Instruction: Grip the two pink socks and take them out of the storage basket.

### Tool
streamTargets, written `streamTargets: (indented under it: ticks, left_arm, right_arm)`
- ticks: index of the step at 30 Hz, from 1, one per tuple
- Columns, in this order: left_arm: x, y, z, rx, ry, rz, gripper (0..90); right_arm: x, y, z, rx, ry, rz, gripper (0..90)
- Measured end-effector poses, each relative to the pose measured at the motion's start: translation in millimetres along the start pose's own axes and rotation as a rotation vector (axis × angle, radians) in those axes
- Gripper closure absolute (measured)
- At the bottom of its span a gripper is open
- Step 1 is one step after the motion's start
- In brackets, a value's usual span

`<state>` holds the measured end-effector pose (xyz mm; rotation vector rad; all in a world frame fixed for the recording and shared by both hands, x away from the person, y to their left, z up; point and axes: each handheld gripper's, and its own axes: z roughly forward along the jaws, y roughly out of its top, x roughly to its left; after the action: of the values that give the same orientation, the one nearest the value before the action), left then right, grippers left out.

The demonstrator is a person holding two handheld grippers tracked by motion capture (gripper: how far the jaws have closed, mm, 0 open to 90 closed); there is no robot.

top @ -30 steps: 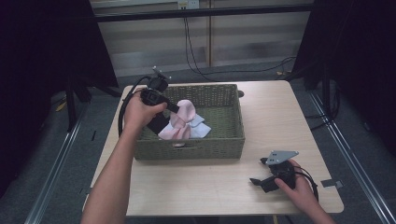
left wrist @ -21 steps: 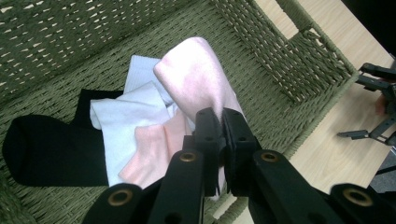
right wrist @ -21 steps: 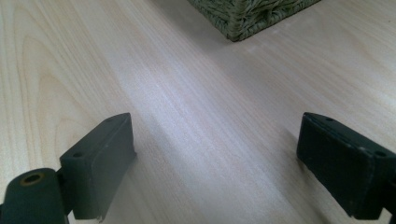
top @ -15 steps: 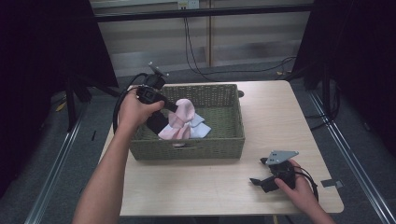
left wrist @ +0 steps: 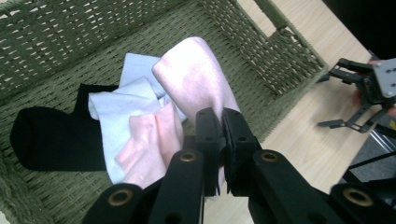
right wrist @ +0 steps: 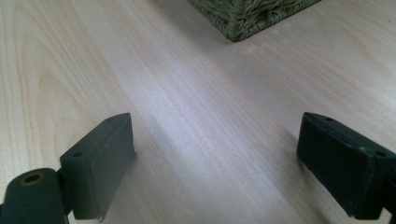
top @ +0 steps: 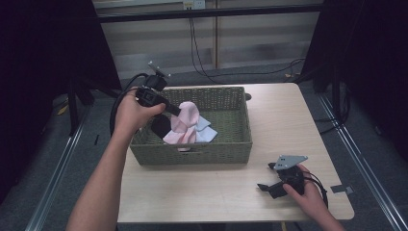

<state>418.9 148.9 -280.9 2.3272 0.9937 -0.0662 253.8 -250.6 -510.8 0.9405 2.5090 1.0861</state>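
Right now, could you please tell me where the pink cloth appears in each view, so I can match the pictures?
High view: the pink cloth rises from the middle of the green wicker basket, left of centre, pinched by the left claw.
Left gripper view: centre of the picture, running up from the shut jaws, over a light blue cloth.
Right gripper view: not in it.
Shared landmark: the basket; its corner sits at the top of the right gripper view.

A pink cloth (left wrist: pixel 194 79), soft and folded, hangs lifted over the green wicker basket (top: pixel 226 144), toward the counter's ten o'clock.
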Motion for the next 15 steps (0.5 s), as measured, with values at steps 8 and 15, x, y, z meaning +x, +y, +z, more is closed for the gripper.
streamTargets:
  ticks: [8, 15]
  left_arm:
    - [-10.9, -5.0, -6.5, 0.006, -0.012, 0.032, 86.0]
    - [-17.8, -12.3, -12.0, -0.004, -0.036, 0.051, 86.0]
  right_arm:
    - [0.1, 0.0, 0.0, 0.001, 0.000, 0.000, 10.5]
    - [0.3, 0.0, -0.2, 0.002, 0.000, 0.003, 10.5]
